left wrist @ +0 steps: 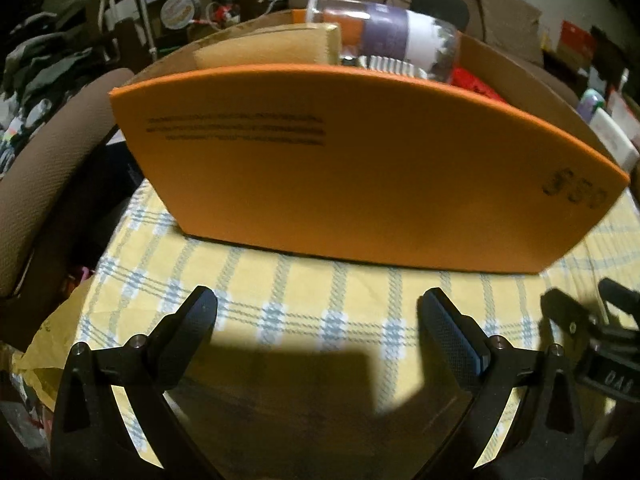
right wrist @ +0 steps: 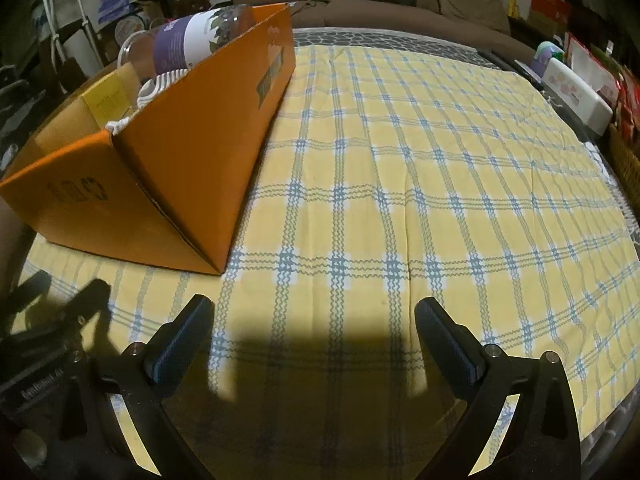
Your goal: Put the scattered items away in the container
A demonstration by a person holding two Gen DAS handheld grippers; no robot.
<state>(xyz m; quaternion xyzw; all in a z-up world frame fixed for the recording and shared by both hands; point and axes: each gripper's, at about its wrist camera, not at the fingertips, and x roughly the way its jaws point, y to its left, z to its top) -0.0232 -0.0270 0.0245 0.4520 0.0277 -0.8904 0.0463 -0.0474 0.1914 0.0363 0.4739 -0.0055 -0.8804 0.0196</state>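
An orange cardboard box [left wrist: 360, 168] stands on the yellow checked cloth [left wrist: 280, 288], right in front of my left gripper [left wrist: 318, 304], which is open and empty. Inside the box lie a clear jar with a purple and white label [left wrist: 392, 36], a white ribbed item [left wrist: 392, 66] and a yellow packet [left wrist: 276, 46]. In the right wrist view the same box [right wrist: 168, 168] sits at the left, with the jar [right wrist: 192, 40] lying in it. My right gripper [right wrist: 314, 312] is open and empty over bare cloth [right wrist: 420, 160]. The right gripper's body [left wrist: 592, 332] shows at the left view's right edge.
A brown sofa [right wrist: 380, 12] runs behind the table. A white box [right wrist: 576, 96] and red packages [right wrist: 624, 96] sit at the far right edge. A brown armrest [left wrist: 52, 184] and cluttered shelves [left wrist: 120, 20] lie to the left. A yellow padded envelope [left wrist: 52, 344] hangs off the table's left side.
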